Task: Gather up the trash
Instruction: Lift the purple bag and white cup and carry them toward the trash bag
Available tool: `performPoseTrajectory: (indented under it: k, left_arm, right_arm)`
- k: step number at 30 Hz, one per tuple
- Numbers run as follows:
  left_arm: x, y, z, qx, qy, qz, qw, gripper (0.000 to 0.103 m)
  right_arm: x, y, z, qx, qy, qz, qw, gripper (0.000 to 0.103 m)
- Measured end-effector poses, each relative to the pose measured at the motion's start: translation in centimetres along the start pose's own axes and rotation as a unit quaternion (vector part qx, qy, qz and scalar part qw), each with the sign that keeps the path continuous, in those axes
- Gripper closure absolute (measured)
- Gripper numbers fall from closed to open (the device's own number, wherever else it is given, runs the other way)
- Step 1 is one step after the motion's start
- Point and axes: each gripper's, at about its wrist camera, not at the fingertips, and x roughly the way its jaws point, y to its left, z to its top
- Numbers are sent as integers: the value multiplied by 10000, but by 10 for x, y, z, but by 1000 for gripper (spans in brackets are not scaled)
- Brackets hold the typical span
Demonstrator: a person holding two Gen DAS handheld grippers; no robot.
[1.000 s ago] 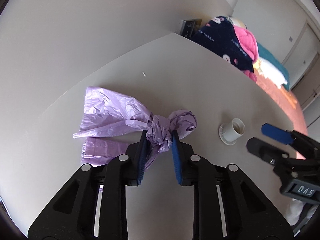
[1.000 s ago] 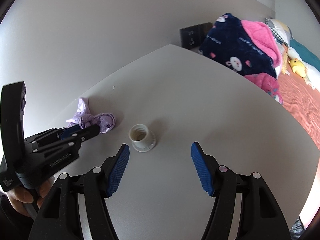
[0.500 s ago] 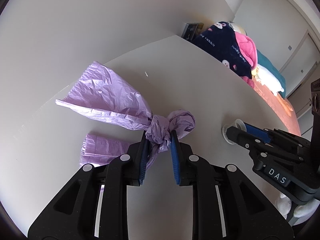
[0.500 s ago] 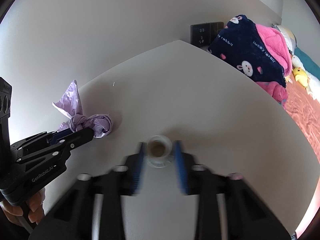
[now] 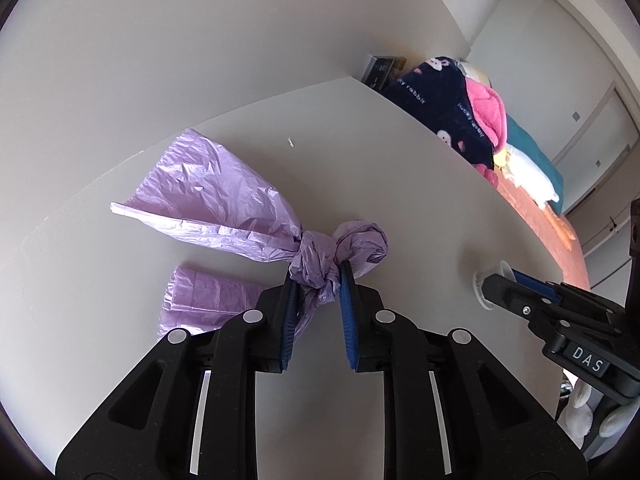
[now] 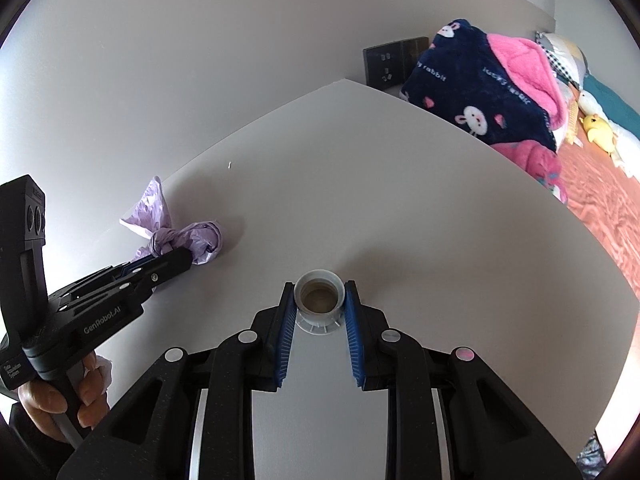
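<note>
A knotted purple plastic bag (image 5: 224, 204) is on the white table (image 5: 400, 184). My left gripper (image 5: 316, 280) is shut on its knot; one tail sticks up to the left, and a flat folded part (image 5: 208, 300) lies on the table. In the right wrist view the bag (image 6: 200, 236) sits at the left with the left gripper (image 6: 180, 258) on it, held by a hand (image 6: 44, 400). A small white plastic cup (image 6: 319, 300) stands upright on the table (image 6: 400, 208). My right gripper (image 6: 319, 285) is shut on it, a blue pad against each side. The left wrist view shows this gripper (image 5: 504, 280) hiding most of the cup (image 5: 479, 290).
A plain wall runs along the table's far edge, with a dark socket panel (image 6: 384, 64) on it. Beyond the right edge a dark blue and pink blanket (image 6: 480, 92) is piled on a bed with an orange cover (image 6: 600, 208). A tiny white speck (image 6: 229, 165) lies near the wall.
My right gripper moved forward to the white cup and closed from wide open onto it. The left gripper kept its grip on the knot while the bag's upper tail rose off the table.
</note>
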Motion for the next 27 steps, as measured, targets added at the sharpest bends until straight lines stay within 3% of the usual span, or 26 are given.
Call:
performPoseTrajectory:
  k: [27]
  left_arm:
    - [-42,-121,-28,875,63,-678,9938,84]
  right_arm:
    - [-118,-41,-55,355,-545,-159,9978,77]
